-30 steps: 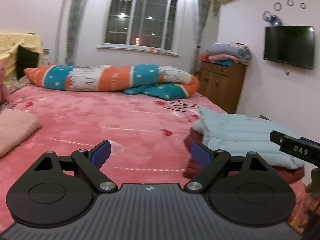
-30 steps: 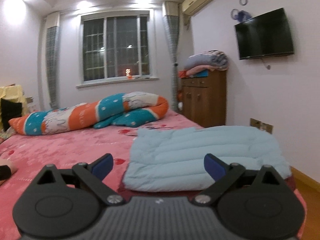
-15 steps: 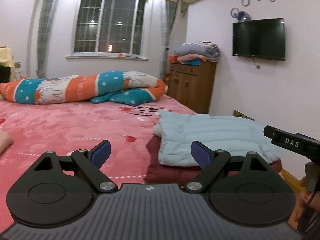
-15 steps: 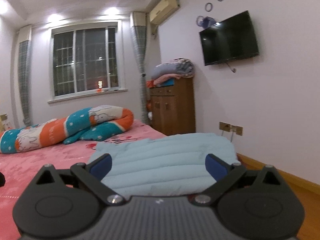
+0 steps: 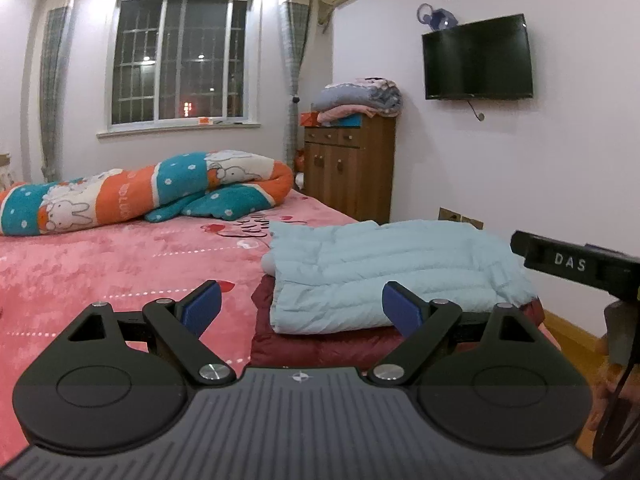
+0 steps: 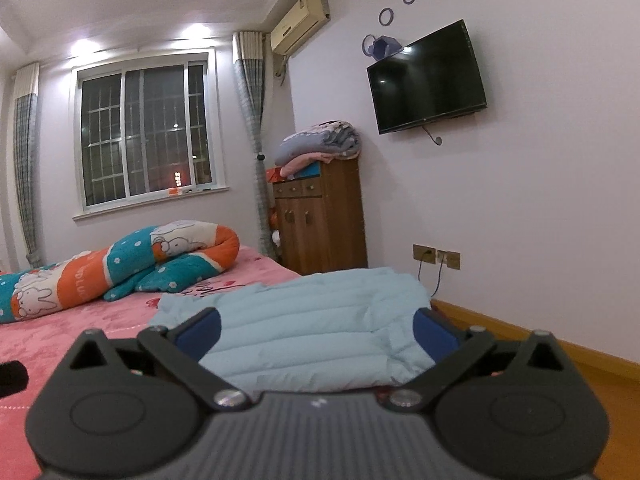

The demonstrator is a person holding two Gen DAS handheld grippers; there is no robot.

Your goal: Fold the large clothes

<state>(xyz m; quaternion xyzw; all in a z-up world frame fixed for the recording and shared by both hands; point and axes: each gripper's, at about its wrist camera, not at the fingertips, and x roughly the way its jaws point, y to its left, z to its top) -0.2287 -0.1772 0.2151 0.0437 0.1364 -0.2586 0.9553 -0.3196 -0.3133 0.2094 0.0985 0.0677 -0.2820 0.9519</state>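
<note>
A folded light blue quilted jacket [image 5: 384,268] [image 6: 316,332] lies on top of a dark red garment [image 5: 320,344] at the right corner of the pink bed [image 5: 120,264]. My left gripper [image 5: 301,307] is open, held above the bed just short of the pile, nothing between its blue pads. My right gripper [image 6: 316,331] is open too, its fingers framing the blue jacket from close by, apart from it. The right gripper's black body [image 5: 576,266] shows at the right edge of the left wrist view.
A rolled orange, teal and white quilt [image 5: 152,192] lies at the far side of the bed under the window. A wooden cabinet [image 5: 348,172] with stacked blankets stands by the right wall, below a wall TV [image 5: 478,60]. Wooden floor [image 6: 560,360] runs right of the bed.
Both views have swung to the right and tilted up, bringing the blue jacket pile towards the centre. Both grippers stayed open and empty.
</note>
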